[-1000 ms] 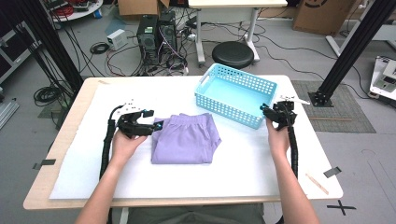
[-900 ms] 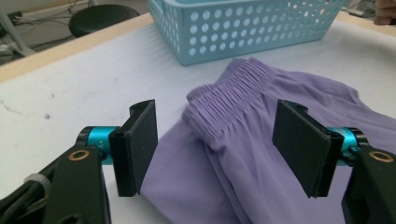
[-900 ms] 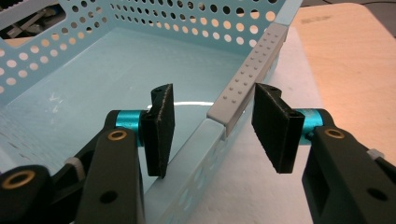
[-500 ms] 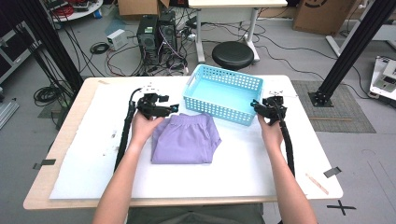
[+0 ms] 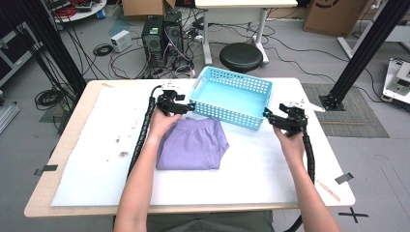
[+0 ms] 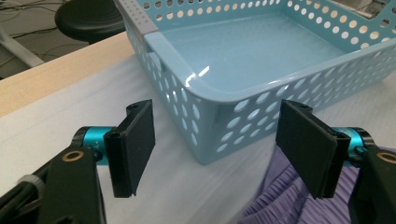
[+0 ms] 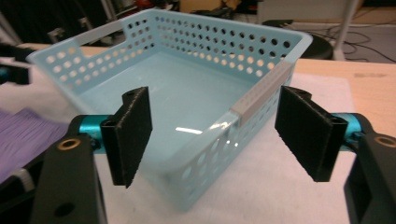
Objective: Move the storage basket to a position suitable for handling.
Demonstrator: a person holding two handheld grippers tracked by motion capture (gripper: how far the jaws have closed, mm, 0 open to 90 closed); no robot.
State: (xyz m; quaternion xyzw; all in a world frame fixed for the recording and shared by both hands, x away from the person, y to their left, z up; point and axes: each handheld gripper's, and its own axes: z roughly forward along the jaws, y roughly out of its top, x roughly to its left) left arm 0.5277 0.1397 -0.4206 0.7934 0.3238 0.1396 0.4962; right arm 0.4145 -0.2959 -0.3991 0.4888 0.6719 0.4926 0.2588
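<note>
A light blue perforated basket point(image 5: 227, 115) stands empty at the back middle of the table. In front of it, to the left, lies a folded purple cloth point(image 5: 192, 144). My left gripper point(image 5: 187, 105) is open just before the basket's near left corner point(image 6: 210, 135), over the back edge of the cloth point(image 6: 289, 205). My right gripper point(image 5: 267, 114) sits at the basket's near right corner. Its jaws have just been opening: in the right gripper view the gripper point(image 7: 212, 135) straddles the basket wall point(image 7: 219, 140), with both pads clear of it.
A white mat point(image 5: 96, 159) covers most of the wooden table. A wooden stick point(image 5: 329, 190) and black tape point(image 5: 344, 178) lie near the front right corner. Beyond the far edge are a black stool point(image 5: 241, 55), computer cases point(image 5: 162, 34) and floor cables.
The basket has slid left and turned slightly. My left gripper moved right and away from me to the basket's left corner. My right gripper followed the basket left, then opened off its wall.
</note>
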